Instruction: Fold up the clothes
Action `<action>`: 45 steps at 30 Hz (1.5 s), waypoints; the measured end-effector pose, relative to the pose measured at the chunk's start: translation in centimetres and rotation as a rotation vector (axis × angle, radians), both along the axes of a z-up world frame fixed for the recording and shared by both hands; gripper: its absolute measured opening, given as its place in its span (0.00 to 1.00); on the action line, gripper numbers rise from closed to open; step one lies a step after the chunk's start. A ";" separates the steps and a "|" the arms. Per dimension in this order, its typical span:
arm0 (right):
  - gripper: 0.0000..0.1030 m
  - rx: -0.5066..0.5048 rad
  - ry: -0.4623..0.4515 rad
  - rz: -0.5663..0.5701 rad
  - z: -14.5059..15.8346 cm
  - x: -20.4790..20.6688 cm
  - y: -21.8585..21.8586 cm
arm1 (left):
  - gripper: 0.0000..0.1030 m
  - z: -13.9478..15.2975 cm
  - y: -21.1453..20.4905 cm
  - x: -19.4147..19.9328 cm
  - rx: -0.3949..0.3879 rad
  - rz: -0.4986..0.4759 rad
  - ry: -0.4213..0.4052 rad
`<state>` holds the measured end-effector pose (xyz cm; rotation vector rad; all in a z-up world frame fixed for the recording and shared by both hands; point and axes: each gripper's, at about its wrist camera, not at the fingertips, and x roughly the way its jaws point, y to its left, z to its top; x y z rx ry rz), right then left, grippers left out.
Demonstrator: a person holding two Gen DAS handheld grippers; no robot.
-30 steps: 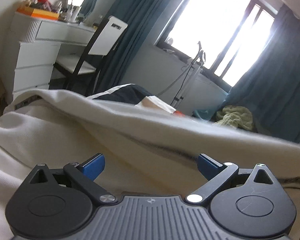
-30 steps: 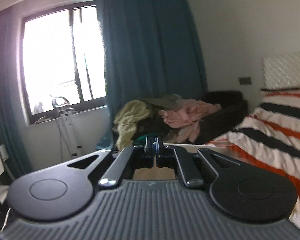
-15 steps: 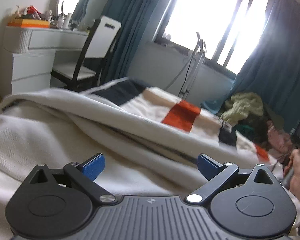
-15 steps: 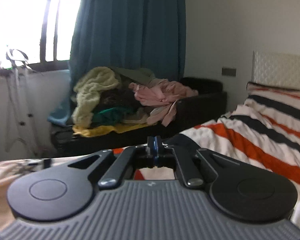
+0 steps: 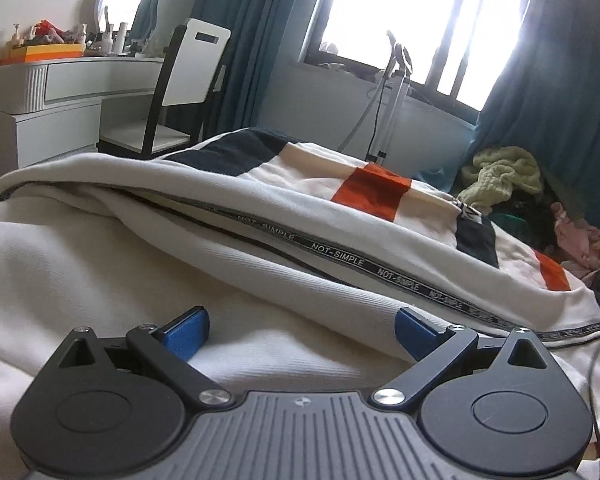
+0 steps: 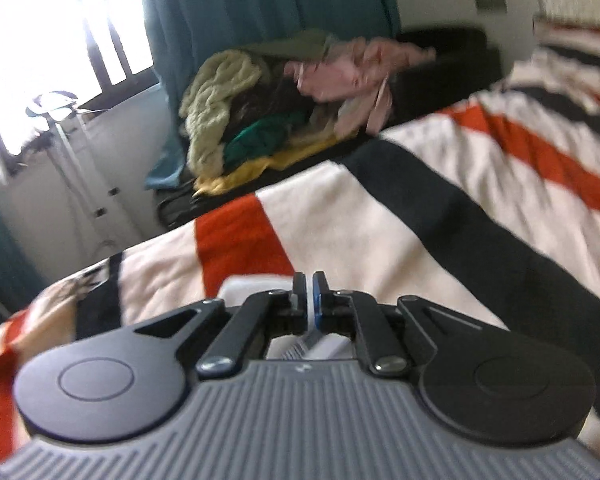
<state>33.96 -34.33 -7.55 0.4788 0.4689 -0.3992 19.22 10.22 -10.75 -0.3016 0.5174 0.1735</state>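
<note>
A cream garment (image 5: 100,264) with a black "NOT-SIMPLE" tape strip (image 5: 340,258) lies in folds on the striped bed cover (image 5: 372,192). My left gripper (image 5: 302,330) is open, low over the cream cloth, with blue fingertips (image 5: 188,330) wide apart and nothing between them. My right gripper (image 6: 310,296) is shut, and a white edge of cloth (image 6: 324,346) shows between and behind its jaws. It hovers above the striped bed cover (image 6: 340,220). The right wrist view is blurred.
A pile of clothes (image 6: 260,92) sits on a dark bench past the bed; it also shows in the left wrist view (image 5: 508,176). A white dresser (image 5: 52,92) and chair (image 5: 188,80) stand at left. Window, teal curtains (image 5: 548,80) and a white stand (image 5: 392,92) are behind.
The raised cream cloth has dropped, uncovering the striped bed cover in the left view. The right gripper has tilted down from the wall and window toward the bed, still shut.
</note>
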 end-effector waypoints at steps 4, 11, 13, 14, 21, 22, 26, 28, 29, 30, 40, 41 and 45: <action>0.34 0.119 -0.030 0.039 1.1 -6.8 -2.4 | 0.97 1.7 -0.4 -2.2 0.002 -0.013 0.000; 0.76 0.463 -0.130 0.011 -1.5 -16.7 -7.5 | 0.98 4.7 -2.2 -6.8 0.018 -0.063 -0.048; 0.73 0.554 -0.133 0.047 -2.6 -16.8 -7.9 | 0.98 4.8 -3.1 -7.4 0.007 -0.090 -0.039; 0.73 0.599 -0.135 0.066 -3.2 -16.8 -8.1 | 0.98 4.7 -3.6 -7.5 0.007 -0.102 -0.034; 0.73 0.821 -0.096 0.145 -7.7 -14.7 -8.0 | 0.98 2.8 -5.9 -6.8 0.012 -0.115 0.015; 0.73 0.833 -0.088 0.142 -8.5 -14.0 -7.8 | 0.98 2.6 -5.8 -6.7 0.004 -0.113 0.016; 0.72 0.794 -0.191 0.127 -10.2 -11.6 -7.7 | 0.98 1.9 -5.6 -6.2 -0.010 -0.099 0.008; 0.71 0.763 -0.236 0.144 -10.3 -10.2 -7.8 | 0.98 1.5 -5.5 -5.9 -0.013 -0.088 0.011; 0.72 0.741 -0.244 0.163 -10.3 -9.4 -7.9 | 0.98 1.3 -5.4 -5.7 -0.017 -0.083 0.014; 0.72 0.718 -0.248 0.171 -10.3 -8.8 -8.1 | 0.98 1.0 -5.3 -5.5 -0.024 -0.079 0.019; 0.07 0.702 -0.229 0.028 -10.7 -4.7 -11.4 | 0.98 -0.3 -5.8 -4.6 0.021 -0.107 0.027; 0.07 0.662 -0.256 0.035 -10.2 -4.6 -11.6 | 0.98 -0.3 -5.9 -4.6 0.024 -0.106 0.019; 0.07 0.538 -0.315 0.041 -7.9 -4.8 -12.2 | 0.98 -0.1 -6.4 -4.5 0.038 -0.124 -0.003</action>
